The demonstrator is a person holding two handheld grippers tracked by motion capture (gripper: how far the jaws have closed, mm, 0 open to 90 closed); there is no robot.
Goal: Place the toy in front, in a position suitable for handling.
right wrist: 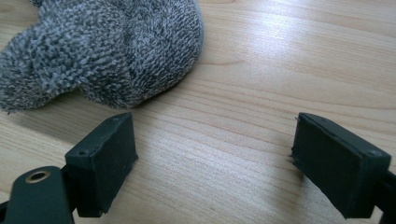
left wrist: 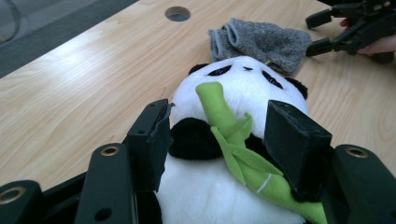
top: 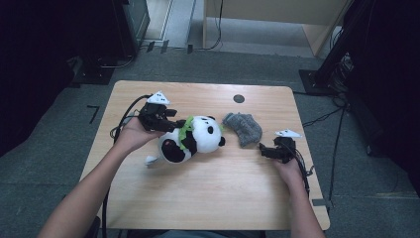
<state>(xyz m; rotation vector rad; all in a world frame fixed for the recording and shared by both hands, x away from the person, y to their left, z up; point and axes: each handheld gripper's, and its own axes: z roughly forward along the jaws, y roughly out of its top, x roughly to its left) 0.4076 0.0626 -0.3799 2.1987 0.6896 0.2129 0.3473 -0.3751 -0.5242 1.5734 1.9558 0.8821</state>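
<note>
A plush panda (top: 198,139) with a green bamboo shoot (left wrist: 224,116) on its chest lies on its back on the wooden table (top: 208,198). My left gripper (top: 176,124) is open around its upper body, one black pad on each side of the bamboo shoot, close to the plush. Just right of the panda's head lies a grey fuzzy sock (top: 242,128). To the right of the sock and low over the table is my right gripper (top: 265,151). In the right gripper view its jaws stand wide open over bare wood, with the sock (right wrist: 102,51) just ahead of them.
A round cable hole (top: 238,98) sits near the table's far edge. Cables trail from both grippers over the table's sides. Dark stands and equipment line the floor at left and right, with a pale wooden unit at the back.
</note>
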